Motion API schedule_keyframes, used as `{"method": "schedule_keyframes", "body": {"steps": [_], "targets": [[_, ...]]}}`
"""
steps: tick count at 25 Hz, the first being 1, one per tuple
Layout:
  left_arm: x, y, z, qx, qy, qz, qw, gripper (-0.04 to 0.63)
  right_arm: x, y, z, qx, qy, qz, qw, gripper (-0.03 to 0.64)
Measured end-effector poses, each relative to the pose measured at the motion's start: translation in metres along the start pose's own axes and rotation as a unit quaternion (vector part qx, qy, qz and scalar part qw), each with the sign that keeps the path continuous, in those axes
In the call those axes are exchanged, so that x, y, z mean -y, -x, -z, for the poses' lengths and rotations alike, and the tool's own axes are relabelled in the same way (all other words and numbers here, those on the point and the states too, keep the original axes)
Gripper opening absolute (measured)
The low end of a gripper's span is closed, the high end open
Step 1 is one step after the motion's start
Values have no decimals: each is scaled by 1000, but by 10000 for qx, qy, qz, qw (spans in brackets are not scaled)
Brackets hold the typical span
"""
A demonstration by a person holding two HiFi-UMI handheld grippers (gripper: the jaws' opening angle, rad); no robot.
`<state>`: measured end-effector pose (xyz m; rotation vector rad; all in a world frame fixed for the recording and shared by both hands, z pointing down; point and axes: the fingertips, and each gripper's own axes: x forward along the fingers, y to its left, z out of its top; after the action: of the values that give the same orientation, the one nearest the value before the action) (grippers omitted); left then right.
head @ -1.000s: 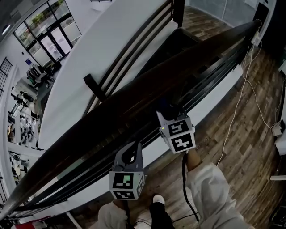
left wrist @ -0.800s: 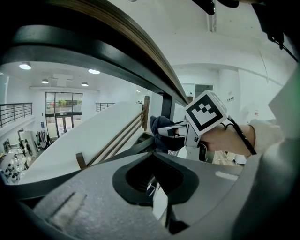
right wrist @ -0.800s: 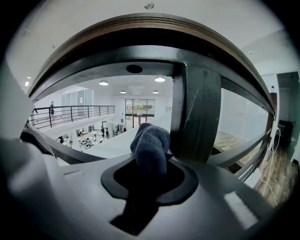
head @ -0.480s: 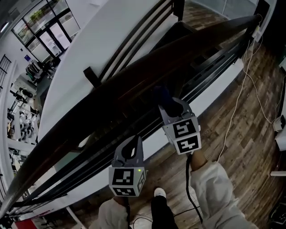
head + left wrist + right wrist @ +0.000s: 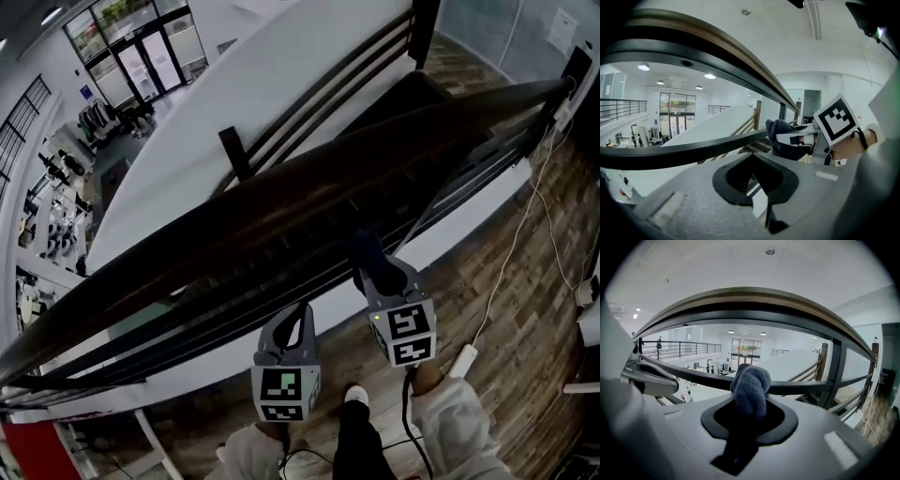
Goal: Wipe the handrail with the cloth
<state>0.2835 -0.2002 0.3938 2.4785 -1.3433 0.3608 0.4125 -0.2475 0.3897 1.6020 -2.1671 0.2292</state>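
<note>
The right claw (image 5: pixel 378 274) is clamped on a bunched dark blue cloth (image 5: pixel 365 247), which sticks out past its tips. In the right gripper view the cloth (image 5: pixel 751 384) rises from between the closed jaws, in front of a thin black lower bar (image 5: pixel 797 388) of the railing and well below the long dark handrail with a brown wooden top (image 5: pixel 754 297). Whether the cloth touches that bar cannot be told.

From the head view, the handrail (image 5: pixel 281 202) runs from the near left to the far right, and the cloth sits on its near side. The left claw (image 5: pixel 296 317) hangs to the left of the right one, nearer the person and apart from the rail. Its jaws are drawn narrow with nothing between them (image 5: pixel 754 180). The left gripper view shows the cloth (image 5: pixel 782 136) held out to the right, just beside the black bar.

Below lies a wood-plank floor (image 5: pixel 525 309) with a white cable (image 5: pixel 511 258) across it.
</note>
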Motion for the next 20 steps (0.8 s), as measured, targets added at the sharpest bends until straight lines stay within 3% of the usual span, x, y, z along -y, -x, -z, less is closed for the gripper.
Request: {"method": "schedule_keyframes", "body": {"steps": [5, 9, 14, 20], "targets": [[-113, 114, 24, 100, 396, -686, 9968, 3, -158, 1, -21, 125, 80, -451, 9989, 89], [-197, 202, 57, 150, 724, -1422, 9871, 3, -285, 5, -30, 103, 279, -1039, 9941, 89], [-292, 303, 99, 141, 1082, -2367, 9654, 3, -438, -1, -27, -27, 448, -2006, 9786, 89], [-373, 420, 151, 174, 1466, -3207, 9356, 3, -600, 9, -8, -316, 671, -2916, 9537, 89]]}}
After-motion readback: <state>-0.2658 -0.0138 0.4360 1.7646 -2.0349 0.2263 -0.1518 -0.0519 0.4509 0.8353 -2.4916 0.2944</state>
